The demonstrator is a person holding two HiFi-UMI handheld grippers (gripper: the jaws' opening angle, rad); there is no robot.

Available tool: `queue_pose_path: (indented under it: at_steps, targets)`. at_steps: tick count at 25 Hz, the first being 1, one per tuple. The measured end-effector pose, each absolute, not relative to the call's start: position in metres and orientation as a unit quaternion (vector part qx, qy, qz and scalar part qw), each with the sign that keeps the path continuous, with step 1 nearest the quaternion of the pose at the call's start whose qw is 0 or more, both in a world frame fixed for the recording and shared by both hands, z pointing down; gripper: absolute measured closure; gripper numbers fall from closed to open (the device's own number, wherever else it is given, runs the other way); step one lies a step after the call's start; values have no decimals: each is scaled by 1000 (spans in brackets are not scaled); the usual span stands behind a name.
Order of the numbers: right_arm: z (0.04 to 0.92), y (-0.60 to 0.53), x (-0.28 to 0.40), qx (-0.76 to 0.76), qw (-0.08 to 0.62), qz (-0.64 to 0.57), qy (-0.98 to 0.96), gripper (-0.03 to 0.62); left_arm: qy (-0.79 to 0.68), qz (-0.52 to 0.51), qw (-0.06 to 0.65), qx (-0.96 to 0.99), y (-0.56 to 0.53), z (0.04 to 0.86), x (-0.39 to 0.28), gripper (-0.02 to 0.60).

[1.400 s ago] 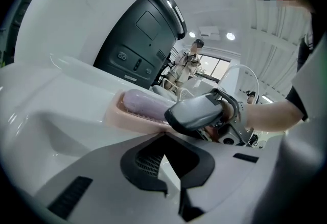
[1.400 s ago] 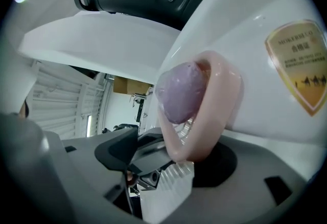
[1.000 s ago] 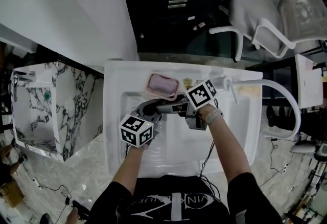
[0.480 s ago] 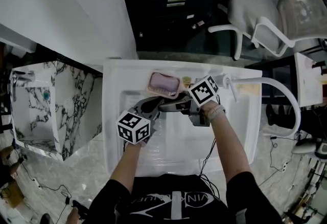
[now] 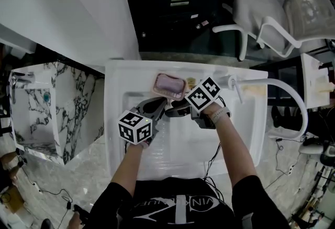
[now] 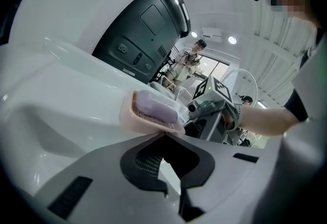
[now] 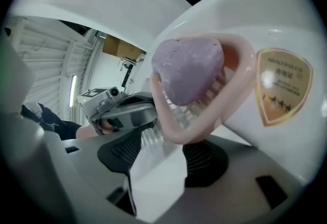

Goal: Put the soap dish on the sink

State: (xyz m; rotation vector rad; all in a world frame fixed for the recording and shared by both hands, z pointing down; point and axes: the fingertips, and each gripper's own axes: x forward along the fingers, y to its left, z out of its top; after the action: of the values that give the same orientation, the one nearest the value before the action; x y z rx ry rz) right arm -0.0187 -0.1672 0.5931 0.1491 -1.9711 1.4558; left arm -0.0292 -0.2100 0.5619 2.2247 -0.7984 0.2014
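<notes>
Left gripper (image 6: pixel 164 136) grey, ribbed pink soap dish (image 6: pixel 126 115)

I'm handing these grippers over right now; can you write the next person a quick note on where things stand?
Left gripper: shut, tips together right at the soap dish's near rim; contact unclear.
Right gripper: open, jaws just closed slightly, the dish's end between them, pads not pressing.
The soap dish, with soap in it, sits on the sink's back ledge.
Done: placing looks finished.
Left: probably just draw both grippers clear.
</notes>
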Motion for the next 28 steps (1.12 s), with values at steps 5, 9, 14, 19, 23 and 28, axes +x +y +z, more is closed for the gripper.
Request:
queue_pose_path:
  at_steps: [5, 9, 14, 19, 23, 28]
  targets:
    - [605, -182, -2, 131, 375, 516, -759, 542, -307, 71, 378, 871, -211, 560, -25, 568]
    - [602, -189, 2, 159, 365, 516, -759, 546, -307, 67, 380, 870, -212, 559, -22, 568]
    - [605, -193, 5, 188, 363, 516, -753, 549, -308, 71, 382, 868, -213, 561, -19, 568]
    - [613, -185, 6, 189, 383, 511, -746, 549, -310, 63, 391, 864, -214, 561, -18, 568]
    - [615, -181, 5, 190, 380, 509, -748, 549, -311, 61, 393, 863, -215, 561, -15, 568]
    - [612, -183, 8, 204, 378, 475, -768, 549, -312, 62, 394, 862, -215, 561, -15, 568]
